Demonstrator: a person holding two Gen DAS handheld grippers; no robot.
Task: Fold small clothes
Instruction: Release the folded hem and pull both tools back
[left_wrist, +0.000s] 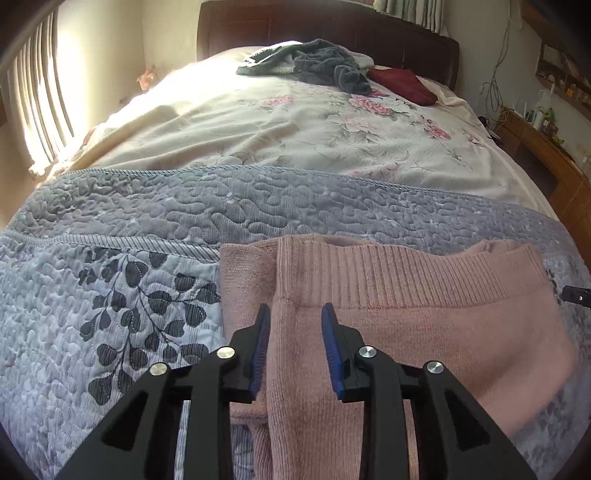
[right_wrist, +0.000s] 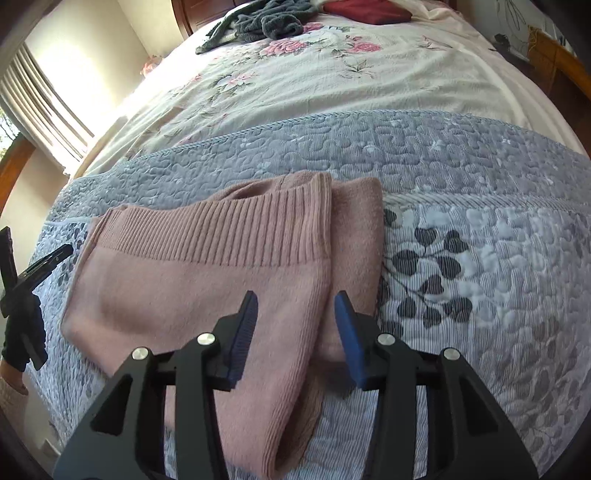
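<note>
With the pink knit garment (left_wrist: 388, 332) lying part-folded on the bed's grey quilt (left_wrist: 147, 206), left hand-held gripper (left_wrist: 295, 325) and right hand-held gripper (right_wrist: 295, 314) both gape over opposite edges, apparently positioned for pinching.

Garment (left_wrist: 406, 332) lies on quilt (left_wrist: 110, 295) at near end of bed (left_wrist: 458, 66), ribbed band toward headboard. Left gripper (left_wrist: 295, 332) sits over garment's left edge, fingers apart, fold between them; right gripper (right_wrist: 295, 321) over its right edge, likewise spread. Beyond quilt, blanket (left_wrist: 295, 129) covers rest of bed. Heap of clothes (left_wrist: 317, 62) lies near headboard, pillow (left_wrist: 402, 85) just right of it. Window (left_wrist: 40, 96) at left, shelves (left_wrist: 554, 122) at right.
</note>
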